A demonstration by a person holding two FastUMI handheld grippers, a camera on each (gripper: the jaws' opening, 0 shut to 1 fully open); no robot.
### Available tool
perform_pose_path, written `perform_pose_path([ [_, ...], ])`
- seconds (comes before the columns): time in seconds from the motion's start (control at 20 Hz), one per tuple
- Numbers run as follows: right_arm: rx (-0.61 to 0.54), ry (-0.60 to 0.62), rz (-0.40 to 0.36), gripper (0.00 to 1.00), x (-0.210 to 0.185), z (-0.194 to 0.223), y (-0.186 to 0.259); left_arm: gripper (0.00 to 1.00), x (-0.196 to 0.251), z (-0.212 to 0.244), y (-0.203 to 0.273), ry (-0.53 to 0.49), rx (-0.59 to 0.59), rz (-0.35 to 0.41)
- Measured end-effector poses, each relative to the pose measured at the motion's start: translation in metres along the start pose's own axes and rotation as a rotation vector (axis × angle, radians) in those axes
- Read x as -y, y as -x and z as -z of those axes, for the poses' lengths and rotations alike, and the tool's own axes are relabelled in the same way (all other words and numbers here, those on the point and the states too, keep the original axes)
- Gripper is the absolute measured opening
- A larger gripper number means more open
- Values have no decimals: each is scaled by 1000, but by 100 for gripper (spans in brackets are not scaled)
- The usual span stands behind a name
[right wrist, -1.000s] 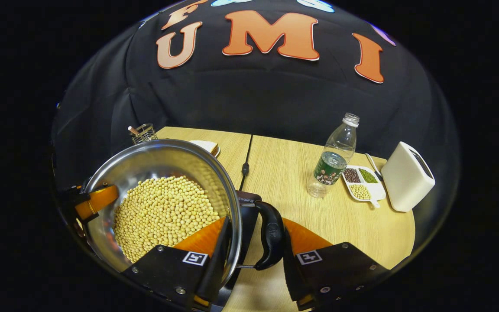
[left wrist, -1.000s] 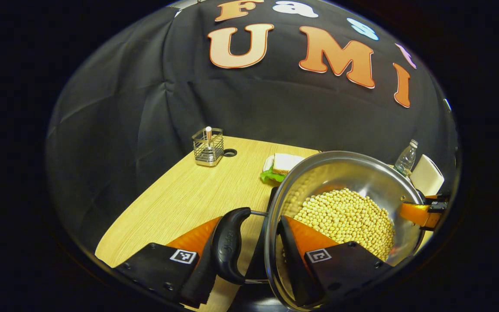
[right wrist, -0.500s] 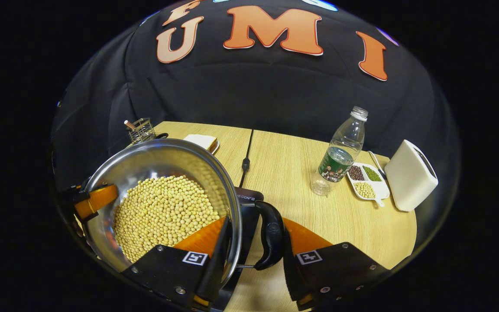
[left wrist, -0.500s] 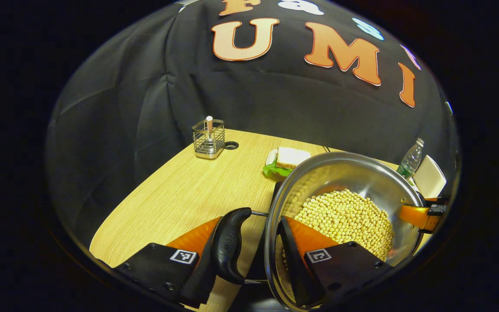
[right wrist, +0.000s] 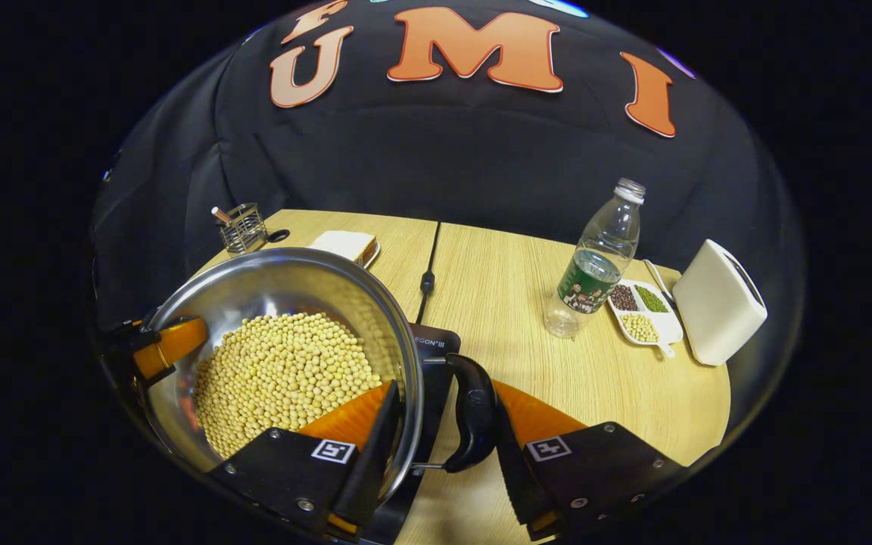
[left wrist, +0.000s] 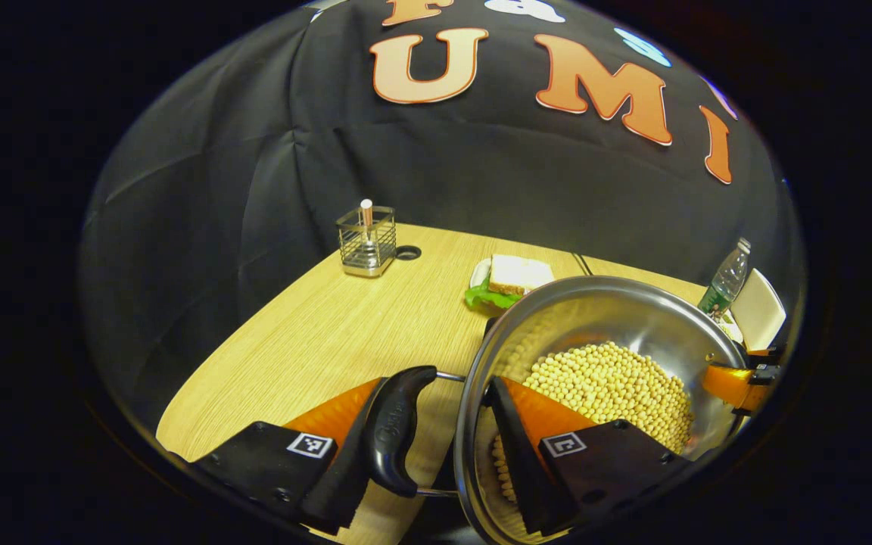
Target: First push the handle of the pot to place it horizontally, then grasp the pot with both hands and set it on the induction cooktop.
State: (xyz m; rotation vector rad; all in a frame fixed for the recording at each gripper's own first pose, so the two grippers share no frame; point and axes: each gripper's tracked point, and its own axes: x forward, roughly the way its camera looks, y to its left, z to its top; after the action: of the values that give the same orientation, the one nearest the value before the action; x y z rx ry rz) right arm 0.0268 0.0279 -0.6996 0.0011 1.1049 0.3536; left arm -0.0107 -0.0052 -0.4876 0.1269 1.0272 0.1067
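Steel pot point(right wrist: 269, 295) heaped with soybeans point(right wrist: 284, 375)

Pot point(right wrist: 254, 295): we see a round, shiny steel pot, open-topped, about half full of pale yellow beans point(right wrist: 284, 375).
Handles: we see a black curved handle point(right wrist: 472, 412) lying level on a wire bracket at each side of the rim; the other one point(left wrist: 394, 428) shows in the left gripper view.
Cooktop point(right wrist: 436, 348): we see a dark, flat slab directly under the pot, one corner showing; whether they touch we cannot tell.
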Motion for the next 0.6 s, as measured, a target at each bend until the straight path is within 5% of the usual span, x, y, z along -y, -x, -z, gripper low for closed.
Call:
perform_pose_path([
  [0.4,-10,-30,-28,71,0,7,11,84,3,-1,-11,-88,-12,40],
  [0.6,95,-24,-35,73,7,-19,34,90,1,-30,4,-140,57,15],
])
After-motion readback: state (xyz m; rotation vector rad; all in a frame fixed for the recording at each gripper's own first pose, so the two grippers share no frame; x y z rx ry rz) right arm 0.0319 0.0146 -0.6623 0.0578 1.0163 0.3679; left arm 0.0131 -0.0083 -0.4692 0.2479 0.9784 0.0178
